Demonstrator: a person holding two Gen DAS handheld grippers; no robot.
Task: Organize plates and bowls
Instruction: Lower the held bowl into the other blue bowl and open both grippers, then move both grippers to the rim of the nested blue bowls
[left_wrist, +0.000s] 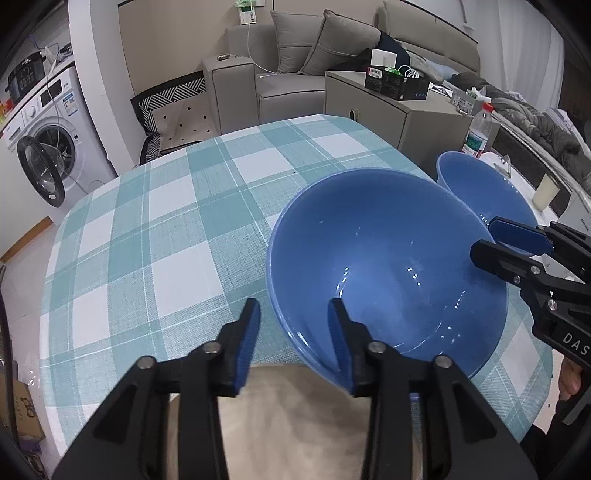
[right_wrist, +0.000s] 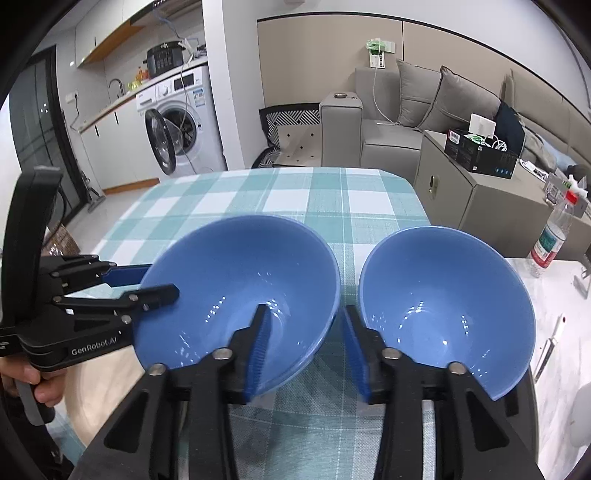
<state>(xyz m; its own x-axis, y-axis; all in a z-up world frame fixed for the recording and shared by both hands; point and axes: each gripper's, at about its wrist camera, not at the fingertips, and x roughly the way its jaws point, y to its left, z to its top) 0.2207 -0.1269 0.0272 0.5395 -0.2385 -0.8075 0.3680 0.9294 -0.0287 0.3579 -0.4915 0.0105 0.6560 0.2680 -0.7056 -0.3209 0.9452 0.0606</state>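
Two blue bowls stand side by side on the checked tablecloth. The larger bowl (left_wrist: 388, 266) (right_wrist: 240, 295) is on the left, the second bowl (left_wrist: 484, 188) (right_wrist: 447, 306) on the right. My left gripper (left_wrist: 293, 325) (right_wrist: 155, 282) is open, its fingers straddling the larger bowl's left rim, one inside and one outside. My right gripper (right_wrist: 306, 339) (left_wrist: 491, 240) is open, straddling the same bowl's right rim, with one finger in the gap between the two bowls.
A beige round mat (left_wrist: 295, 424) lies at the table's near edge under the left gripper. A water bottle (right_wrist: 552, 236) and a knife (right_wrist: 550, 347) are on the white surface to the right. A grey cabinet (right_wrist: 476, 199) and sofa stand beyond the table.
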